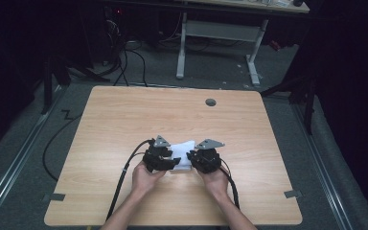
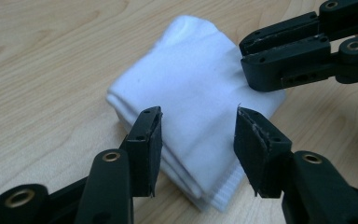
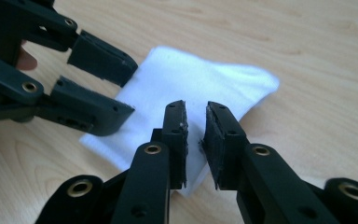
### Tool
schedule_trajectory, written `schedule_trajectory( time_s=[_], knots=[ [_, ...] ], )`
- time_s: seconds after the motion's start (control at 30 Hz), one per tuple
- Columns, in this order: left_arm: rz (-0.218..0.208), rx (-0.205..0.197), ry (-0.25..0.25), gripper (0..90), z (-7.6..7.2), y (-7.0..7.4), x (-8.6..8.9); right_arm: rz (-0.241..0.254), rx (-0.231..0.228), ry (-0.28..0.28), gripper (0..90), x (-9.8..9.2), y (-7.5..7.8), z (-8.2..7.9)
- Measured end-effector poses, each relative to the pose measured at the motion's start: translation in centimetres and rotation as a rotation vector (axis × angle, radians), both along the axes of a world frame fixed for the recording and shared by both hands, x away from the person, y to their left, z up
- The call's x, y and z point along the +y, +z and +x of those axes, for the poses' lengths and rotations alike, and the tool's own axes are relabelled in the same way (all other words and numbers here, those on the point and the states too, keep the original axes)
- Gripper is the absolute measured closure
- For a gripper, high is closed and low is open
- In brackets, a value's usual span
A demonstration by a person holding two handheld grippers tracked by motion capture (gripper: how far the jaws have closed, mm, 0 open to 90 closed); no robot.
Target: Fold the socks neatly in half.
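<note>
A folded white cloth [image 1: 184, 147] lies flat on the wooden table [image 1: 124, 115], a little in front of its middle. My left gripper [image 1: 175, 161] is at the cloth's left side. Its jaws stand open just above the near corner of the cloth [image 2: 200, 79], touching nothing, as the left gripper view [image 2: 198, 114] shows. My right gripper [image 1: 190, 155] is at the cloth's right side. A narrow gap separates its jaws [image 3: 196, 107], with the cloth [image 3: 205, 77] lying flat beneath and nothing pinched. Each gripper also appears in the other's view: the right gripper [image 2: 243, 58], the left gripper [image 3: 131, 87].
A grey round plug [image 1: 211, 102] sits in the tabletop at the back. Tape patches mark the front corners [image 1: 56, 197] [image 1: 292, 194]. Black cables [image 1: 124, 177] trail from the grippers over the front edge. Another desk's white legs [image 1: 181, 48] stand beyond the table.
</note>
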State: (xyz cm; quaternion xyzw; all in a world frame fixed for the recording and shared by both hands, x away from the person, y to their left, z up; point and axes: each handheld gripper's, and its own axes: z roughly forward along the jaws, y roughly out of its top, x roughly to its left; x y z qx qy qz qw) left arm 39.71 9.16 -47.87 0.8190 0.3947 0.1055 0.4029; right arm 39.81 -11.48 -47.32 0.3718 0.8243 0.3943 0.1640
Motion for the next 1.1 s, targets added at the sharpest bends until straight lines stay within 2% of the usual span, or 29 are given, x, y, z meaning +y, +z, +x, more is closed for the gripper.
schedule_trajectory(
  time_s=[0.2, 0.37, 0.63, 0.77, 0.97, 1.1],
  knots=[
    [0.019, 0.017, -0.003, 51.6, -0.7, -1.0, 0.5, -0.015, 0.017, 0.018, 73.4, -0.2, -1.2, -0.5],
    [0.024, 0.045, 0.000, 52.2, -0.9, -1.8, 0.7, 0.003, 0.031, 0.008, 71.7, -0.6, -1.8, -0.6],
    [0.024, 0.034, -0.002, 54.1, -1.2, -1.8, 0.7, 0.003, 0.034, -0.011, 67.2, -0.9, -1.8, -0.5],
    [0.019, 0.024, -0.022, 56.6, -1.6, -1.7, 0.5, 0.012, 0.035, -0.021, 64.6, -1.2, -1.7, -0.6],
    [0.026, 0.026, -0.035, 62.6, -1.6, -1.9, 0.2, 0.043, 0.007, 0.005, 61.2, -1.2, -1.3, -1.5],
    [0.026, 0.029, -0.026, 65.0, -1.5, -2.0, 0.0, 0.030, 0.012, 0.018, 59.6, -1.1, -1.5, -1.8]
  ],
)
